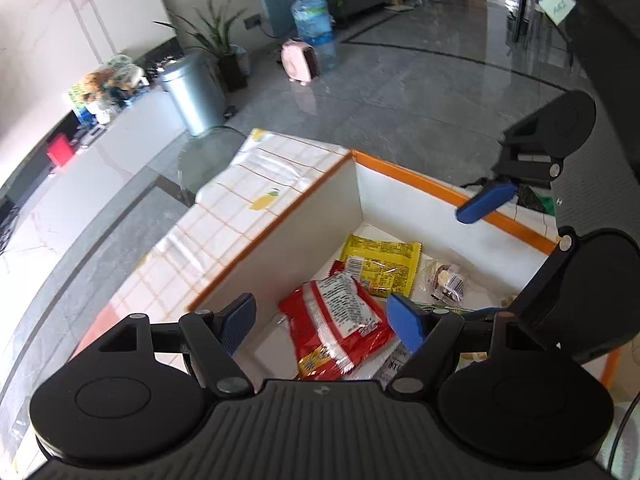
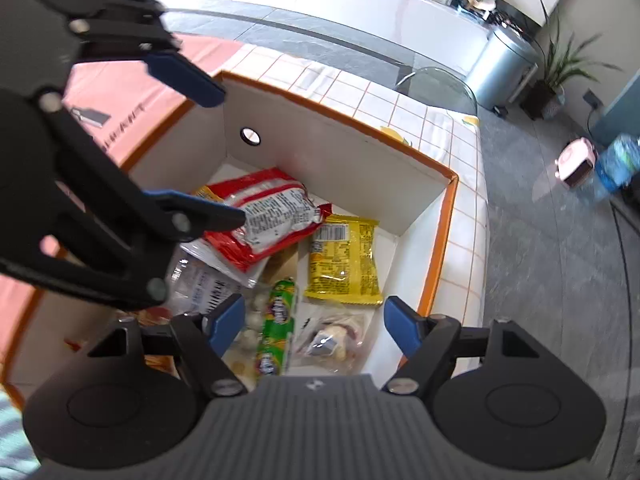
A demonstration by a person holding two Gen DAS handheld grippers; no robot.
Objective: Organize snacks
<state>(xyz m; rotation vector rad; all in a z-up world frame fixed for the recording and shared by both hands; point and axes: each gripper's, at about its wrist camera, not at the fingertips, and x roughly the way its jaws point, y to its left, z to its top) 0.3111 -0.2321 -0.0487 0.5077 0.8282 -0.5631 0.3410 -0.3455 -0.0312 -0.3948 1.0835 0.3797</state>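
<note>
Both views are bright with daylight, and the glossy grey floor [image 1: 420, 80] at the upper middle of the left wrist view mirrors the water bottle [image 1: 314, 20] and a pale glare. Fisheye distortion bends straight lines and blackens the corners. In the right wrist view the left gripper [image 2: 216, 152] at upper left is smeared by motion blur, and the right edge is soft.

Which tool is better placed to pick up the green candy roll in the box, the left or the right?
Probably the right tool: the green candy roll lies between its open fingers. The left tool hangs open over the red packet instead.
</note>
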